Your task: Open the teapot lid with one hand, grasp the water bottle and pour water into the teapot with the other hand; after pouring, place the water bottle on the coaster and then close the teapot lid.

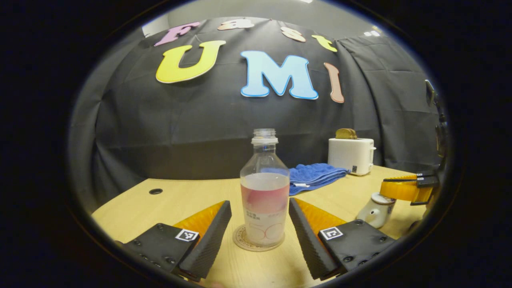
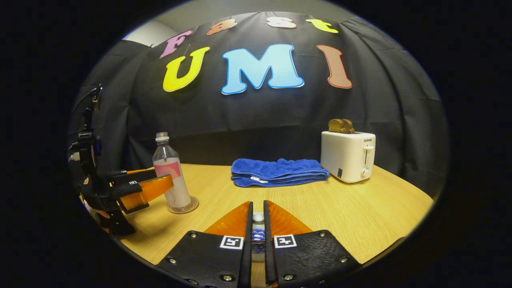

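The clear, uncapped plastic water bottle (image 1: pixel 265 188) stands on a round coaster (image 1: pixel 258 240) on my wooden table (image 1: pixel 188 198), between the left gripper's (image 1: pixel 260 226) released jaws. My right gripper (image 2: pixel 258 236) clenches the white teapot's lid knob (image 2: pixel 258 231). Farther back lies a folded blue towel (image 2: pixel 278 172).

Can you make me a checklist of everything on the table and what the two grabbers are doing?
Surface: light wooden table, with a small round hole.
Job's things: uncapped water bottle stands upright on the coaster, partly full; white teapot.
Clutter: folded blue towel; white toaster with bread in its slots.
Grippers: left gripper open, one finger on each side of the bottle, not pressing; right gripper shut on the teapot lid.
Cables: nothing seen.
Surroundings: black cloth wall.
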Demonstrator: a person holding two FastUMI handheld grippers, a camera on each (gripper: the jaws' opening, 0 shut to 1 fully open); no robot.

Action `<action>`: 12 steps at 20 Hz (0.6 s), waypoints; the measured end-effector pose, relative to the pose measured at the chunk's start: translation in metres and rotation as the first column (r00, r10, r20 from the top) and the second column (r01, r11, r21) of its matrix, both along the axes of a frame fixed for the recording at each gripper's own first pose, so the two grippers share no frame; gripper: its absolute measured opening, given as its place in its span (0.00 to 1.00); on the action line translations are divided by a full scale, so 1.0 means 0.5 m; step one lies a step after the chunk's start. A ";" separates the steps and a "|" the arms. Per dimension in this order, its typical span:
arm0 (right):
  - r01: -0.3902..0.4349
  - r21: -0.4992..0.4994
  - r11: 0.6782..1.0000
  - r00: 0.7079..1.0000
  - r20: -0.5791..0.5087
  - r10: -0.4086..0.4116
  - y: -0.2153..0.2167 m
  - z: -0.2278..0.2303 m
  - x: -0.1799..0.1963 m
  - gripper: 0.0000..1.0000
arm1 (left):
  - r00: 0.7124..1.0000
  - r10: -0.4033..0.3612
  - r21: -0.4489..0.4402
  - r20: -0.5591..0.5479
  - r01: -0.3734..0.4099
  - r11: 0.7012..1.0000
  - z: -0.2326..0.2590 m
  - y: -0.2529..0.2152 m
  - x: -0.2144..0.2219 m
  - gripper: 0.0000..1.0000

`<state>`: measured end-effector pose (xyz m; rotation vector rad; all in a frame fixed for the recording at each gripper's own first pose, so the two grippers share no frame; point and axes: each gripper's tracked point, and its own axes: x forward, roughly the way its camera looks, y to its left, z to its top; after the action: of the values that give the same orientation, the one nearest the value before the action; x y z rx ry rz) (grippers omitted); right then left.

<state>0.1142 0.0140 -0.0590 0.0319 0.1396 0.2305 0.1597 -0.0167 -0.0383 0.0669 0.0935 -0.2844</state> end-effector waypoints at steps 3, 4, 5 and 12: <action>0.004 0.013 1.000 1.000 -0.003 -0.004 0.002 -0.003 0.000 0.14 | 1.000 0.013 -0.015 -0.002 -0.013 1.000 0.001 0.009 -0.018 1.00; 0.014 0.008 1.000 1.000 -0.011 -0.014 -0.002 -0.006 0.000 0.14 | 1.000 0.015 -0.026 -0.003 -0.015 1.000 0.003 0.012 -0.025 1.00; 0.022 0.002 1.000 1.000 -0.008 -0.022 -0.005 -0.008 0.001 0.17 | 1.000 0.017 -0.035 0.000 -0.017 0.999 0.007 0.014 -0.031 1.00; 0.053 0.072 0.996 0.995 0.086 -0.059 -0.017 0.072 -0.039 0.37 | 0.998 0.037 -0.013 0.054 -0.036 0.999 0.043 0.005 -0.106 1.00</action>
<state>0.0945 0.0056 -0.0232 0.0947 0.0429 0.1802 0.1066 -0.0143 -0.0169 0.0613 0.0393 -0.2468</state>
